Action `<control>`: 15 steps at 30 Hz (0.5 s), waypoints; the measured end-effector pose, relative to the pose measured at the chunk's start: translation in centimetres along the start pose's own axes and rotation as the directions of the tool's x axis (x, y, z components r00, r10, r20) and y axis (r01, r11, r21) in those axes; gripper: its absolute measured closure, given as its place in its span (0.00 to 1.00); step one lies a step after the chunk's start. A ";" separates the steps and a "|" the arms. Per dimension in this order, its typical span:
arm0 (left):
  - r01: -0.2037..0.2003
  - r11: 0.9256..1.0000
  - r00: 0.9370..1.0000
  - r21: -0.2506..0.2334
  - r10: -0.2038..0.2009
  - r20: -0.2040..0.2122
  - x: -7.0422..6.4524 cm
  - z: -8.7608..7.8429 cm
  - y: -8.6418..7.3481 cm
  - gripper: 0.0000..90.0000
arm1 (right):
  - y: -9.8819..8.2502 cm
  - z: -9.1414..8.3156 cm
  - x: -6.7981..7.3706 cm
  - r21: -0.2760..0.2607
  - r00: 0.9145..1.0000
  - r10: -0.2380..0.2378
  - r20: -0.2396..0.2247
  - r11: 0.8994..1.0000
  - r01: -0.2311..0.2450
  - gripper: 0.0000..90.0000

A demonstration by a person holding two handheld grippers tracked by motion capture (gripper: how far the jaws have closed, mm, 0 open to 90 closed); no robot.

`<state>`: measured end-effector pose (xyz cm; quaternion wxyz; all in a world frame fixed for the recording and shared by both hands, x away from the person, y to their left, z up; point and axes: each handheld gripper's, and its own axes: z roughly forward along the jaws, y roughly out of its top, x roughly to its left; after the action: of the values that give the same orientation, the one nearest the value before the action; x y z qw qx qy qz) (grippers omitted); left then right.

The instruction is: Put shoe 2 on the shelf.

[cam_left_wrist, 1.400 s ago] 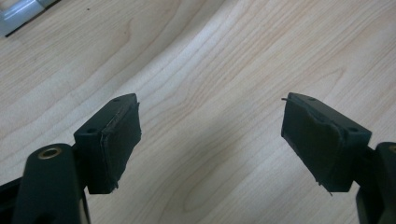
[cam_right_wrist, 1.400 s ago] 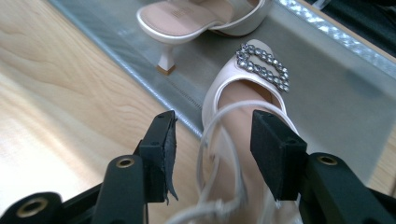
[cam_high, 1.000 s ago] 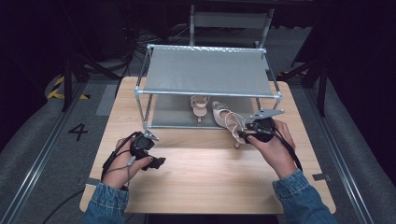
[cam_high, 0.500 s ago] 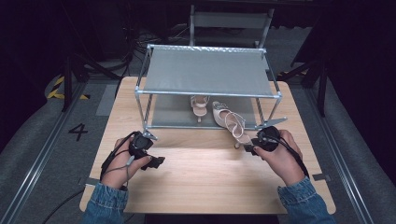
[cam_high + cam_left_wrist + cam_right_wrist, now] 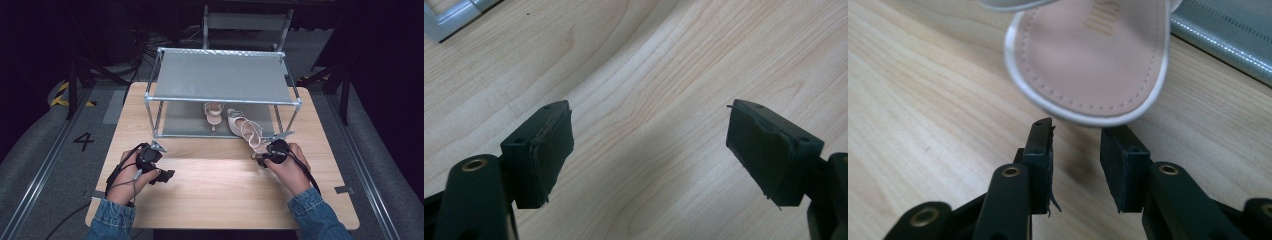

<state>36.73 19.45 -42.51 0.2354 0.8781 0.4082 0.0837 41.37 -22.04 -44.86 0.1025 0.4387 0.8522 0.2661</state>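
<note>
Right hand-held gripper [image 5: 1075,135] had drawn back from the rack [image 5: 222,75], jaws narrowly apart just below the sandal [image 5: 1093,55]; left hand-held gripper [image 5: 649,145] stayed wide.

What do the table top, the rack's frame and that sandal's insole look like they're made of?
Table top: pale wood or wood-look laminate, matt, with running grain lines. Rack frame: looks like silvery metal tubing with a dull sheen; its shelves seem to be grey fabric. Sandal insole: smooth pinkish leather or a leather imitation, stitched around a white edge.
</note>
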 end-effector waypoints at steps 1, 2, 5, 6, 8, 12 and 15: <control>0.003 1.000 1.000 0.004 -0.003 -0.003 0.0 0.0 -0.1 0.22 | 0.0 0.3 -0.1 -0.011 1.000 -0.004 0.002 1.000 0.004 0.75; 0.006 1.000 1.000 0.008 -0.006 -0.005 0.0 -0.1 -0.3 0.22 | 0.0 0.5 -0.1 -0.022 1.000 0.003 0.001 1.000 -0.003 0.74; 0.011 1.000 1.000 0.009 -0.011 -0.010 0.1 -0.2 -0.6 0.22 | 0.1 1.0 -0.1 -0.053 1.000 0.007 -0.008 0.999 -0.007 0.76; 0.006 1.000 1.000 0.009 -0.006 -0.012 0.2 -0.2 -0.7 0.22 | 0.2 1.0 0.0 -0.064 1.000 0.010 -0.007 0.998 -0.010 0.78; 0.022 1.000 1.000 0.005 -0.022 -0.010 0.1 -0.3 -1.0 0.22 | 0.5 0.7 0.0 -0.111 1.000 0.013 -0.016 0.994 -0.015 0.83; 0.031 1.000 0.999 0.007 -0.031 -0.020 0.3 -0.5 -1.6 0.22 | 1.0 0.4 0.1 -0.147 0.999 0.012 -0.037 0.989 -0.018 0.86; 0.032 0.999 0.999 0.011 -0.032 -0.028 0.3 -0.7 -2.0 0.22 | 1.4 0.5 0.3 -0.157 0.999 -0.004 -0.045 0.988 -0.003 0.87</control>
<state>35.36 21.04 -42.91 0.2260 0.8715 0.4258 0.0896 42.37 -20.92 -44.47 0.1176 0.4232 0.8307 0.3421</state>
